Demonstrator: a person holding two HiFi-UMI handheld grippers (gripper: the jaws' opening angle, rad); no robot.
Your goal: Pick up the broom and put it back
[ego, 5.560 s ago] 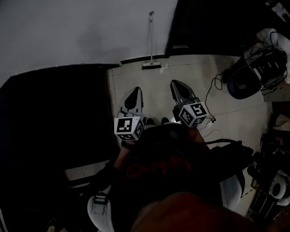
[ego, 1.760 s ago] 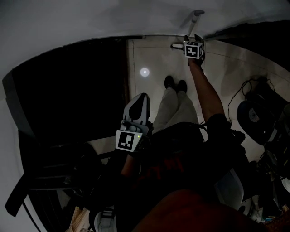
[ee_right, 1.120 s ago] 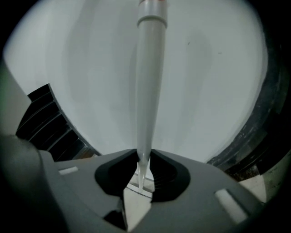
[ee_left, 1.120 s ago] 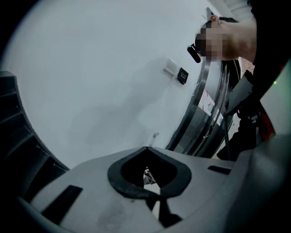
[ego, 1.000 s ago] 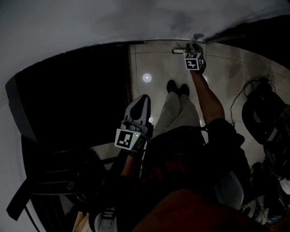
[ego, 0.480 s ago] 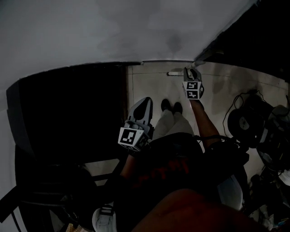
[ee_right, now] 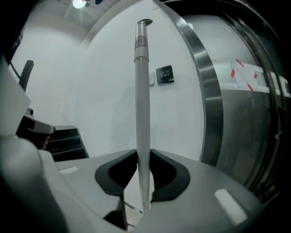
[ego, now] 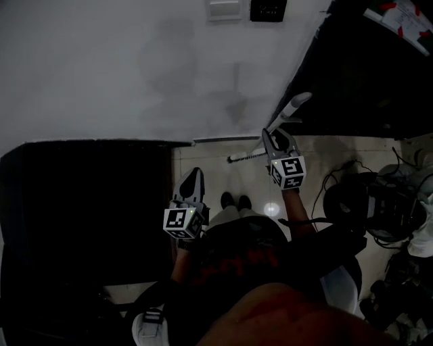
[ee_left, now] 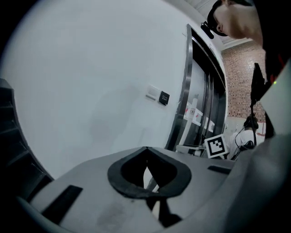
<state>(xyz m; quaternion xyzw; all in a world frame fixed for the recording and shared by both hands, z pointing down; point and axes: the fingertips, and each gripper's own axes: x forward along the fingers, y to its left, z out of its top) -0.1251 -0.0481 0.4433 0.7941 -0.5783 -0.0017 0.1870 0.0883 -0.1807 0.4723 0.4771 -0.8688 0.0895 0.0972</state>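
Note:
The broom has a pale grey handle (ego: 292,107) slanting up to the right against the wall, and its head (ego: 243,157) shows as a thin bar near the wall's foot. My right gripper (ego: 276,137) is shut on the handle partway up. In the right gripper view the handle (ee_right: 142,91) stands upright between the dark pads, its capped end at the top. My left gripper (ego: 192,177) hovers lower left over the floor by the person's shoes (ego: 233,201), holding nothing. In the left gripper view its tips (ee_left: 145,148) meet.
A white wall (ego: 135,74) fills the front, with a switch plate (ego: 224,8) and a black panel (ego: 268,9). A dark block (ego: 81,203) stands at the left, a metal door frame (ee_right: 207,91) at the right. Cables and gear (ego: 379,203) crowd the floor at the right.
My right gripper has risen a good way with the broom handle in it. The left gripper rose a little. The head view has swung up to show more wall.

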